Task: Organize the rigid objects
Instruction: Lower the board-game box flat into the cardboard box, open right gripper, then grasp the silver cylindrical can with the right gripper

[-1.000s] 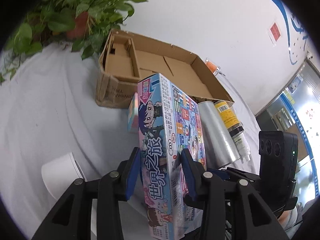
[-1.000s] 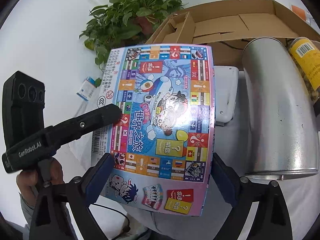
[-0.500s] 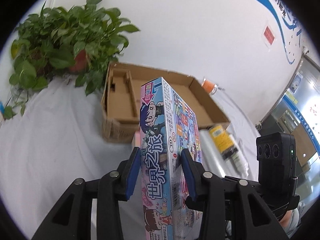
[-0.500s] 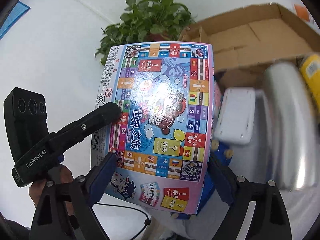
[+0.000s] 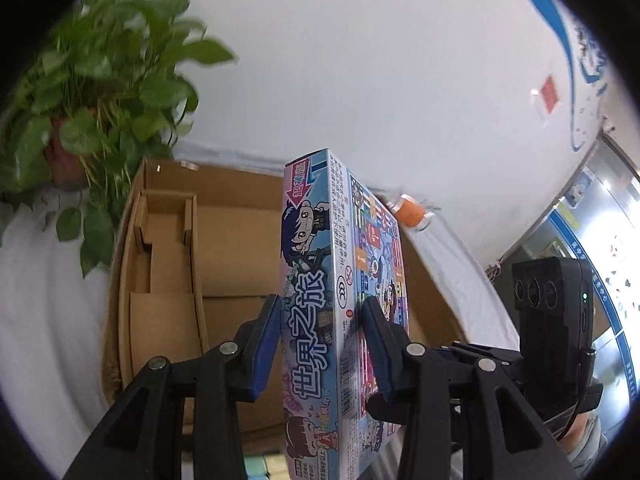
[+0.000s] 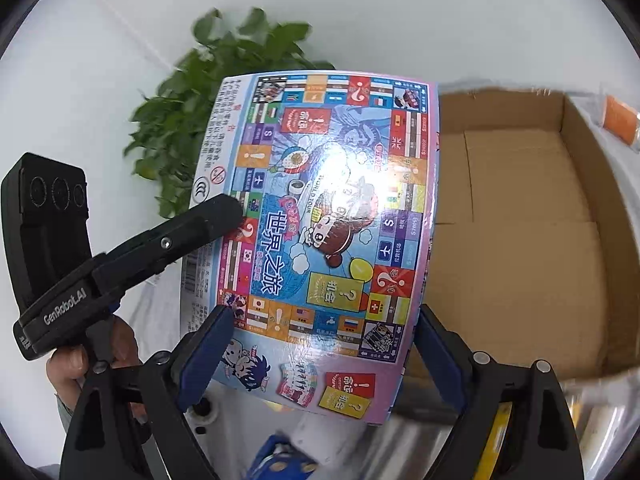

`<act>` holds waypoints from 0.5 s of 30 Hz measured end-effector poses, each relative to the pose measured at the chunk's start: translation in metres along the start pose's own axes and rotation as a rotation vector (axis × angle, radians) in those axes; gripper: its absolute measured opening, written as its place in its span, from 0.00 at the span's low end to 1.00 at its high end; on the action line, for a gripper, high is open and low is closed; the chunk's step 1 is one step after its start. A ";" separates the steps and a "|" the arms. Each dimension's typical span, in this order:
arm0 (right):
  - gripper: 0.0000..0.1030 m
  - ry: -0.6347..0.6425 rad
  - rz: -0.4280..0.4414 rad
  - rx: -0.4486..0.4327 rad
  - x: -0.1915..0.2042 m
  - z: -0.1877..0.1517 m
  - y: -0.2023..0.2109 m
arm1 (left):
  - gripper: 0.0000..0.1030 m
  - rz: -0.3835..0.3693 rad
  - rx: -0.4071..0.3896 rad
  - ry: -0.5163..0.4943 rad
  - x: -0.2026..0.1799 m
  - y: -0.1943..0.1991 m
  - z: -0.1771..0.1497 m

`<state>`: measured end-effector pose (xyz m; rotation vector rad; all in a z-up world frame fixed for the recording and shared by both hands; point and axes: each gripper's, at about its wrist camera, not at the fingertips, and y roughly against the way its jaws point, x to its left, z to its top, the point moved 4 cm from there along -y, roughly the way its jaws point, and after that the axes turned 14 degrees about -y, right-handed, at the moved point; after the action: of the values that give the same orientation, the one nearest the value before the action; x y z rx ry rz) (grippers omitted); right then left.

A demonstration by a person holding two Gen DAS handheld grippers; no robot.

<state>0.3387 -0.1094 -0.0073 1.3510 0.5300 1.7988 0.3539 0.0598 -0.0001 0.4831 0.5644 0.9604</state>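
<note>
While clamped, game box (image 5: 320,312) overhangs carton (image 5: 168,264) rim.

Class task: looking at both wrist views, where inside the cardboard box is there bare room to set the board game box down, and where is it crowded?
The cardboard box has a wide bare floor between its right wall and the folded divider at its left end. That divided end is cramped. The board game box, gripped by the left gripper and right gripper, fits the open part.
</note>
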 end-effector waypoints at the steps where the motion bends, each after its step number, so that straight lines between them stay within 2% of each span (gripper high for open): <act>1: 0.86 -0.015 -0.003 0.026 -0.010 0.005 -0.012 | 0.39 0.011 0.018 0.011 0.007 -0.011 -0.001; 7: 0.83 -0.119 -0.016 0.215 -0.054 0.017 -0.075 | 0.41 0.082 0.180 0.024 0.032 -0.063 -0.028; 9: 0.81 -0.141 -0.011 0.236 -0.062 0.016 -0.081 | 0.38 0.130 0.213 0.025 0.040 -0.067 -0.034; 10: 0.75 -0.141 -0.025 0.241 -0.065 0.015 -0.082 | 0.38 0.137 0.225 0.028 0.042 -0.065 -0.037; 11: 0.67 -0.134 -0.061 0.250 -0.068 0.014 -0.086 | 0.38 0.131 0.219 0.027 0.042 -0.062 -0.039; 12: 0.64 -0.129 -0.082 0.254 -0.070 0.011 -0.086 | 0.38 0.133 0.202 0.015 0.040 -0.055 -0.039; 15: 0.64 -0.113 -0.129 0.244 -0.072 -0.003 -0.080 | 0.38 0.165 0.168 -0.031 0.030 -0.032 -0.040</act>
<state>0.3715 -0.1196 -0.1087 1.5357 0.7768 1.5816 0.3615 0.0758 -0.0569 0.7025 0.5864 1.0655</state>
